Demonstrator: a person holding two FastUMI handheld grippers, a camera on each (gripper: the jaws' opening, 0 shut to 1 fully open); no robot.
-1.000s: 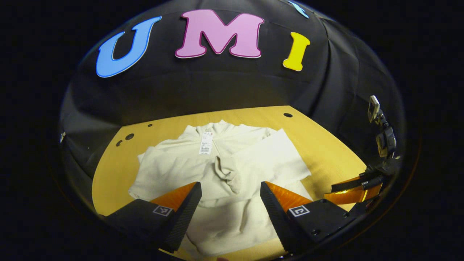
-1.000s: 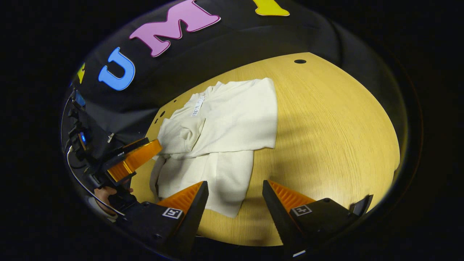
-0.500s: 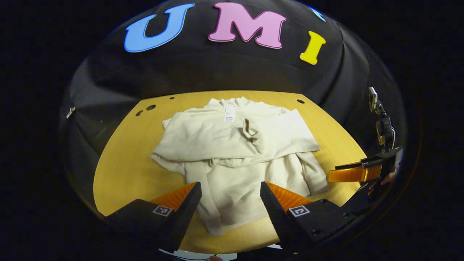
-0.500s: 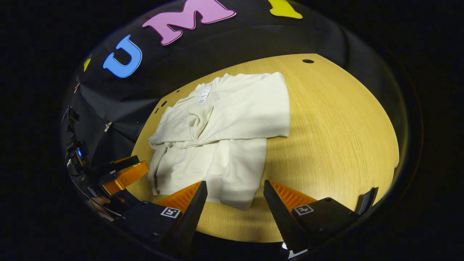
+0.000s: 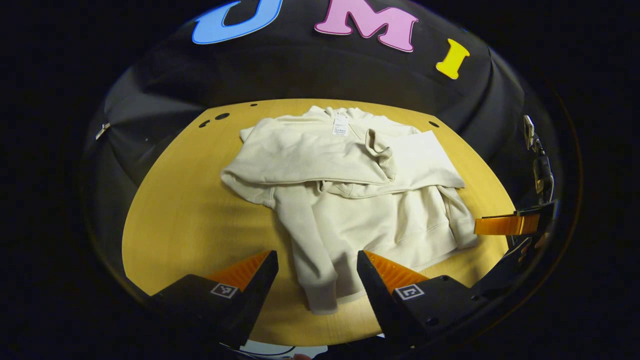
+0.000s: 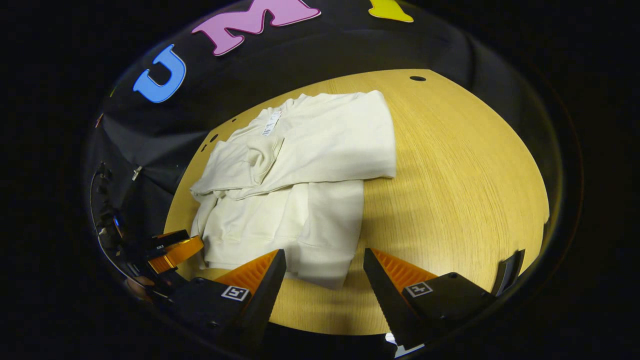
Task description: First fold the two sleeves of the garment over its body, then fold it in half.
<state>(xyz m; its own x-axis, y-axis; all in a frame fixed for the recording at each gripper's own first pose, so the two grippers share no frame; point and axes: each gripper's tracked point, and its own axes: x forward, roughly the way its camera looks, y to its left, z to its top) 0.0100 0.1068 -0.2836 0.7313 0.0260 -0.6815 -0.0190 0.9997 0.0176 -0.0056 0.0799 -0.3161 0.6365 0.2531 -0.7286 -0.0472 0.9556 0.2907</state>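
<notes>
A cream sweatshirt (image 5: 360,200) lies flat on the wooden table (image 5: 190,210), collar at the far side with a white tag (image 5: 340,125). Both sleeves are folded across its chest, the cuffs overlapping near the middle. My left gripper (image 5: 317,280) is open above the near left hem corner, touching nothing. In the right gripper view the sweatshirt (image 6: 300,175) sits left of centre on the table (image 6: 460,175), its tag (image 6: 270,123) at the collar. My right gripper (image 6: 325,277) hangs open over the near right hem corner, nothing between its fingers.
The right gripper (image 5: 505,225) shows at the right edge of the left gripper view, beside the hem. The left gripper (image 6: 175,250) sits low on the left of the right gripper view. Small holes (image 5: 221,116) mark the table's far corners. Black cloth walls the far side.
Both grippers have drawn back toward the near table edge, open and empty. The left one left the folded sleeves behind and now sits at the hem; the garment lies still.
</notes>
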